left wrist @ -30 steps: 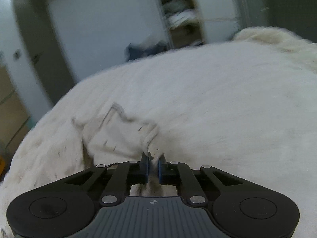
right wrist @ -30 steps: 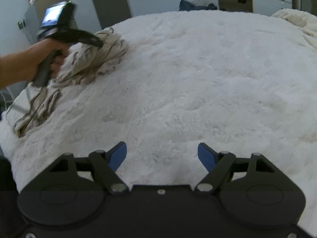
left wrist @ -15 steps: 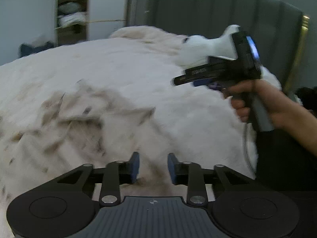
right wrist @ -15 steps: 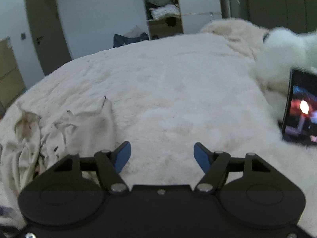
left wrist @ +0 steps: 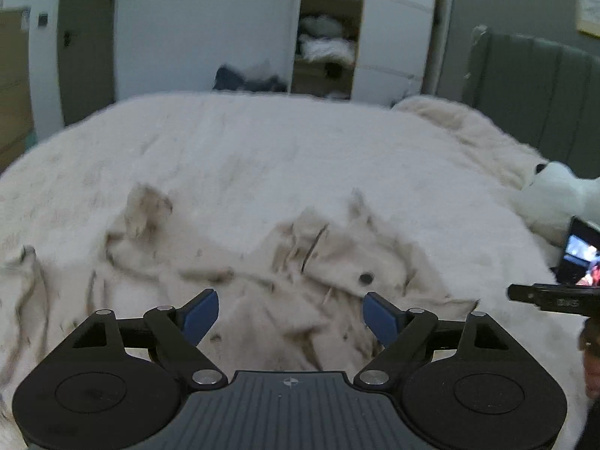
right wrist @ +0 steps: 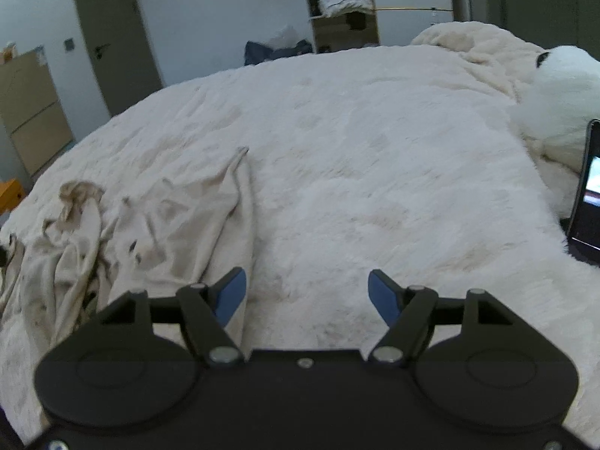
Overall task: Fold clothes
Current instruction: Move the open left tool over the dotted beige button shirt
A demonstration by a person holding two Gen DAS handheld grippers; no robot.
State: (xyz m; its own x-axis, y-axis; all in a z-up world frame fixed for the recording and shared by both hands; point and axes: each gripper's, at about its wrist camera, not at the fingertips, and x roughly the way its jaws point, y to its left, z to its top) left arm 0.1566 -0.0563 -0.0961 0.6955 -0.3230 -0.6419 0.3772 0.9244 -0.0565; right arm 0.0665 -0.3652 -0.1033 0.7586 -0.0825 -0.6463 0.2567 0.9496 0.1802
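While left claw (left wrist: 289, 313) opens over garment (left wrist: 318, 262) | right claw (right wrist: 307, 296) spread | phone (right wrist: 590, 202) beside.

Crumpled garment (left wrist: 262, 281) lies on the blanket (left wrist: 300, 157) covering the bed, near edge, left of centre. Left gripper (left wrist: 288, 313) hangs over it, jaws opening, nothing between them. Right gripper (right wrist: 306, 295) sits just right of the garment's edge, over bare blanket. Plush toy (right wrist: 562, 86) at far right, phone (right wrist: 587, 191) propped just in front of it. Shelf unit (right wrist: 343, 3) beyond the bed's far side, headboard (left wrist: 532, 90) to the right.
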